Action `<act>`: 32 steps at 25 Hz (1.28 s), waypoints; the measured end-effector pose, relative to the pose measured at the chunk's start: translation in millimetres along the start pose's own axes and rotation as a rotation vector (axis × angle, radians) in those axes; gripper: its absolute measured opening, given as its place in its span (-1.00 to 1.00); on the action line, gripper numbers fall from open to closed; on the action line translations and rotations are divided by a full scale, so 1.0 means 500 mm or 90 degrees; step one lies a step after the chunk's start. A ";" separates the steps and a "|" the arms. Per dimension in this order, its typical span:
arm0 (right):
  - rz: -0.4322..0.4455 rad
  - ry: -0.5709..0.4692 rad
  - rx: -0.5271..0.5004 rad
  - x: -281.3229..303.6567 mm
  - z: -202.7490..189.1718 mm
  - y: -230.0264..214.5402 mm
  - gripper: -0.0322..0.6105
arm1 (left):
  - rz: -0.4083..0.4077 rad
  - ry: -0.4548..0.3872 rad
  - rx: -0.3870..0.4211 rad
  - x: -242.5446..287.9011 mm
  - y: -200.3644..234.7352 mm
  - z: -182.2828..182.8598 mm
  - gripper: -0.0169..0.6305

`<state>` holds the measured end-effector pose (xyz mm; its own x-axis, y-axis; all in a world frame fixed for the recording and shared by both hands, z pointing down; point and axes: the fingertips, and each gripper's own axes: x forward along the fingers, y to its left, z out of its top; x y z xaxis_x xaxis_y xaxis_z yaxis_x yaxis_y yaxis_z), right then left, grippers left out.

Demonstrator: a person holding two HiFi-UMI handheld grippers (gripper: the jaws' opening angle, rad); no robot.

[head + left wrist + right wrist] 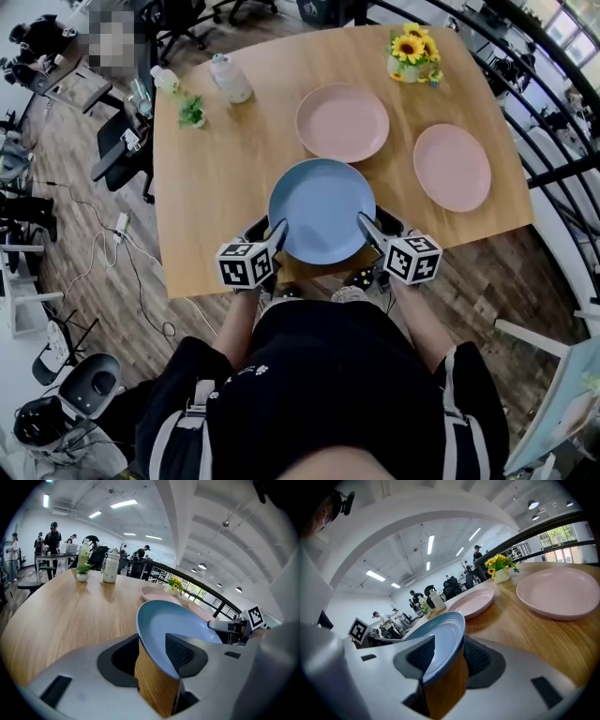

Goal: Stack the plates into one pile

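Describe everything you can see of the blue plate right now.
The blue plate is round, plain matte light blue with a shallow raised rim, and it is empty. It lies face up at the near edge of the table, apart from both pink plates. Its left rim stands between the left gripper's jaws and its right rim between the right gripper's. I can't tell whether they pinch it or whether it is lifted.

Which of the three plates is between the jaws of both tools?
The blue plate: the left tool and the right tool each grip its rim. The two pink plates lie free, farther off.
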<state>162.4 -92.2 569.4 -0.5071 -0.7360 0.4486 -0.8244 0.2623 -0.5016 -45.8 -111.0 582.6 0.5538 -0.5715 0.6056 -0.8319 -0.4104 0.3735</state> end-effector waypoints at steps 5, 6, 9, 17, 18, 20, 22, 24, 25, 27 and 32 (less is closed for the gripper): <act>0.021 -0.016 -0.002 -0.017 0.044 -0.019 -0.29 | 0.012 -0.031 -0.005 0.008 -0.035 0.040 -0.42; 0.024 -0.019 -0.002 -0.021 0.056 -0.024 -0.29 | 0.016 -0.037 -0.006 0.011 -0.043 0.050 -0.42; 0.039 -0.026 -0.007 -0.028 0.093 -0.046 -0.29 | 0.026 -0.055 -0.009 0.028 -0.068 0.078 -0.42; 0.072 -0.060 -0.023 -0.036 0.185 -0.087 -0.29 | 0.042 -0.103 -0.009 0.065 -0.111 0.143 -0.42; 0.073 -0.066 -0.025 -0.033 0.197 -0.092 -0.29 | 0.041 -0.108 -0.007 0.070 -0.114 0.152 -0.42; 0.075 -0.080 -0.026 -0.027 0.221 -0.102 -0.29 | 0.040 -0.117 -0.002 0.080 -0.119 0.171 -0.42; 0.075 -0.094 -0.024 -0.018 0.245 -0.108 -0.30 | 0.040 -0.124 0.003 0.090 -0.119 0.194 -0.42; 0.074 -0.104 -0.021 -0.007 0.265 -0.112 -0.30 | 0.040 -0.129 0.006 0.101 -0.114 0.216 -0.42; 0.073 -0.107 -0.020 0.000 0.272 -0.114 -0.30 | 0.040 -0.132 0.007 0.107 -0.110 0.226 -0.42; 0.067 -0.108 -0.019 0.018 0.287 -0.124 -0.30 | 0.037 -0.134 0.010 0.125 -0.101 0.246 -0.42; 0.043 -0.104 -0.004 0.062 0.315 -0.150 -0.30 | 0.032 -0.129 0.010 0.173 -0.073 0.295 -0.42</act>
<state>248.0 -233.1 504.2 -0.5142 -0.8083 0.2868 -0.7917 0.3188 -0.5211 37.7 -250.3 517.7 0.5082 -0.7222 0.4693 -0.8592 -0.3876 0.3340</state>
